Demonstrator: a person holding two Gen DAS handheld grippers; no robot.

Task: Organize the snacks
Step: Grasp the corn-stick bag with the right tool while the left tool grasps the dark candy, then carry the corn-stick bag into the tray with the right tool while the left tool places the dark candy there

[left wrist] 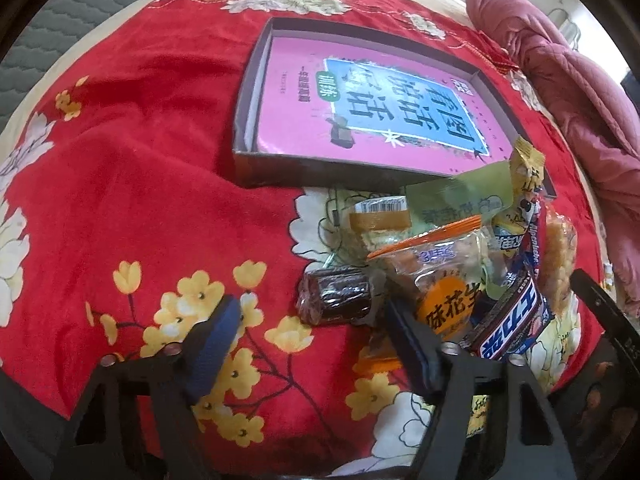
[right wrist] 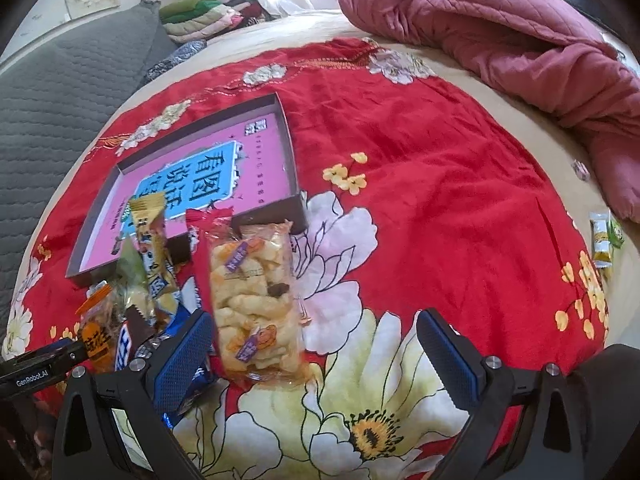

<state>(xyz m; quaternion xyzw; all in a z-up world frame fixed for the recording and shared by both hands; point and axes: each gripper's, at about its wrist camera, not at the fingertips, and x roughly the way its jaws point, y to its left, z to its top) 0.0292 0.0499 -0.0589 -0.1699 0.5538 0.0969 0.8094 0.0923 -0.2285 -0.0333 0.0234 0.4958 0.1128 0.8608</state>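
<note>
A pile of wrapped snacks lies on a red floral bedspread in front of a shallow dark box [left wrist: 280, 168] lined with a pink book [left wrist: 360, 104]. In the left wrist view my left gripper [left wrist: 316, 344] is open and empty, with a dark brown wrapped snack [left wrist: 336, 296] just ahead of it and an orange peanut-twist pack [left wrist: 444, 284] and a Snickers bar [left wrist: 508, 328] by its right finger. In the right wrist view my right gripper [right wrist: 316, 360] is open around the near end of a clear pack of fried puffs [right wrist: 256, 300]. The box [right wrist: 294, 184] lies beyond it.
A crumpled pink quilt [right wrist: 500, 28] lies at the far right of the bed. A grey quilted headboard cushion [right wrist: 60, 100] is at the left. Two small wrapped candies [right wrist: 604, 240] sit at the bedspread's right edge. Folded clothes [right wrist: 204, 12] are stacked at the back.
</note>
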